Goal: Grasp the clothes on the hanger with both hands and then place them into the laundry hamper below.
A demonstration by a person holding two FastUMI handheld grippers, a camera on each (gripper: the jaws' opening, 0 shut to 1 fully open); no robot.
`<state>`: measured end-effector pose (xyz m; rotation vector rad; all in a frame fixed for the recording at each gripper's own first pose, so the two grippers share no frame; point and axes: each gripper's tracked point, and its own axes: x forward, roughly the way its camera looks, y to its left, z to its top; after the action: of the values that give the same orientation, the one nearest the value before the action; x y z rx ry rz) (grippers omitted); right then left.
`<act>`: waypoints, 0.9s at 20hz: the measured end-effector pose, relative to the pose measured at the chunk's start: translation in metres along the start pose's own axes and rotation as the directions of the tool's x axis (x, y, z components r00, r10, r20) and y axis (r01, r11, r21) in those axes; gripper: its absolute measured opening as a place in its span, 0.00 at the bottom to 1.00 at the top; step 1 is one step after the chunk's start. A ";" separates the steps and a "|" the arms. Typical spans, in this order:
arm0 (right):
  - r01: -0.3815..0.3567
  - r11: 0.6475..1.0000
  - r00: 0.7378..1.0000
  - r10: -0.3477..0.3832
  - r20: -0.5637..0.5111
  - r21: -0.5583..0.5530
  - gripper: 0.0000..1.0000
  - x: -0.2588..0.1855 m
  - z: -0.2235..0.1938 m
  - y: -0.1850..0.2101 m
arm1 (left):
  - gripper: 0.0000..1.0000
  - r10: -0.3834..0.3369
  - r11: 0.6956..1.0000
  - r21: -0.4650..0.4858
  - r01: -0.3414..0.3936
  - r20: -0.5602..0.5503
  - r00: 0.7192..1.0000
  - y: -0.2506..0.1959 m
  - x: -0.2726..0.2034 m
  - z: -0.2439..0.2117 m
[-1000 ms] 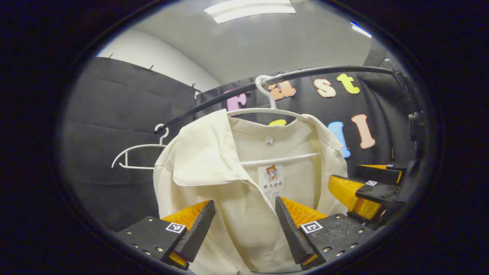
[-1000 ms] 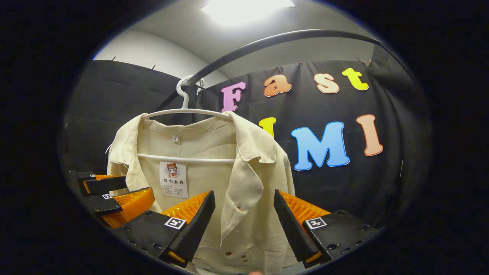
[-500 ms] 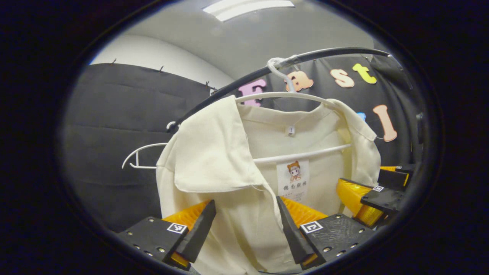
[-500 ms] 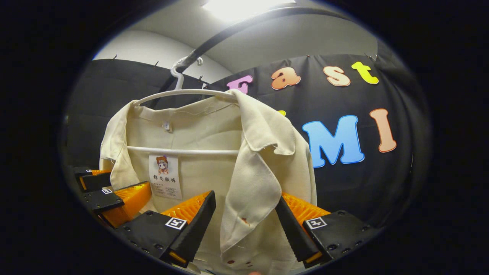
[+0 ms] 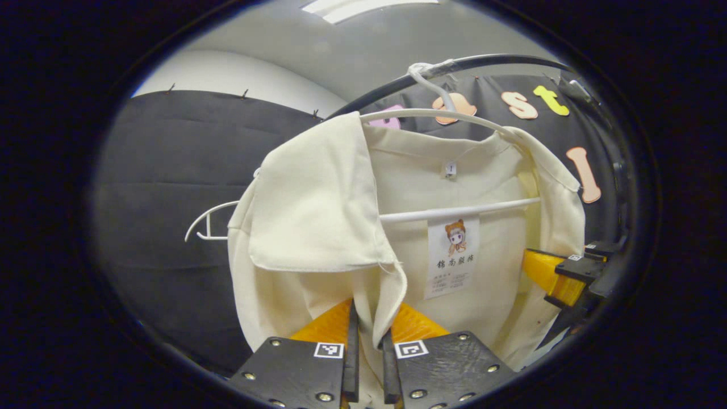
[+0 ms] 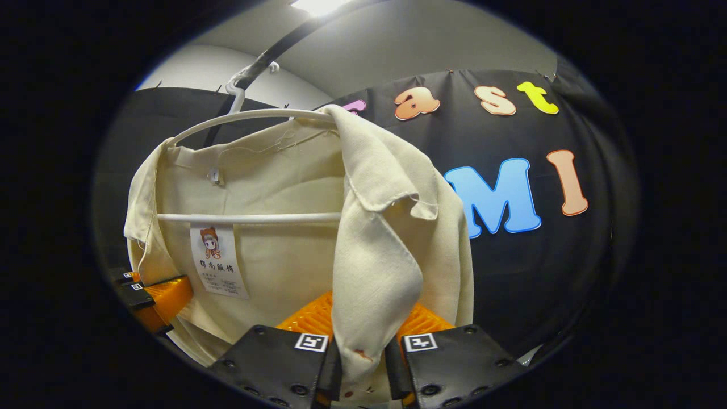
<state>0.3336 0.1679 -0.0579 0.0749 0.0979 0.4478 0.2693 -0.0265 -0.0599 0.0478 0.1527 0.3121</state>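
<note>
A cream collared shirt [image 5: 318, 204] [image 6: 284, 261] hangs on a white hanger [image 5: 454, 207] [image 6: 244, 217] from a black rail [image 5: 454, 65] [image 6: 272, 48]. My left gripper [image 5: 368, 346] is shut on the shirt's front edge just below one collar flap, in the left gripper view. My right gripper [image 6: 363, 352] is shut on the opposite front edge below the other collar flap. Each view also shows the other gripper at the far side of the shirt: the right gripper [image 5: 559, 275] and the left gripper [image 6: 153, 295]. The hamper is hidden.
A second, bare white hanger [image 5: 207, 224] hangs on the rail behind the shirt's shoulder. Black cloth walls stand close behind and to the side. A ceiling light [image 6: 318, 5] is overhead.
Both grippers moved up and in toward the shirt, then went from open to shut on its two front edges. The shirt looms larger in both views.
</note>
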 end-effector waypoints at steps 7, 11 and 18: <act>0.139 0.982 0.990 -0.132 0.059 -0.128 0.02 -0.008 0.020 -0.032 | 0.01 0.016 1.000 -0.001 -0.016 -0.012 1.000 0.025 -0.015 0.000; 0.180 0.970 0.979 -0.159 0.128 -0.165 0.02 -0.020 0.043 -0.045 | 0.01 0.057 0.998 0.021 -0.057 0.004 0.998 0.055 -0.035 0.011; 0.275 0.946 0.952 -0.242 0.188 -0.172 0.08 -0.026 0.058 -0.082 | 0.02 0.107 0.992 0.068 -0.109 0.040 0.994 0.095 -0.053 0.033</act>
<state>0.3519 0.0797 -0.0062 -0.0955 -0.0997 0.1843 0.1961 0.0468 -0.0128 0.1310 0.1256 0.4137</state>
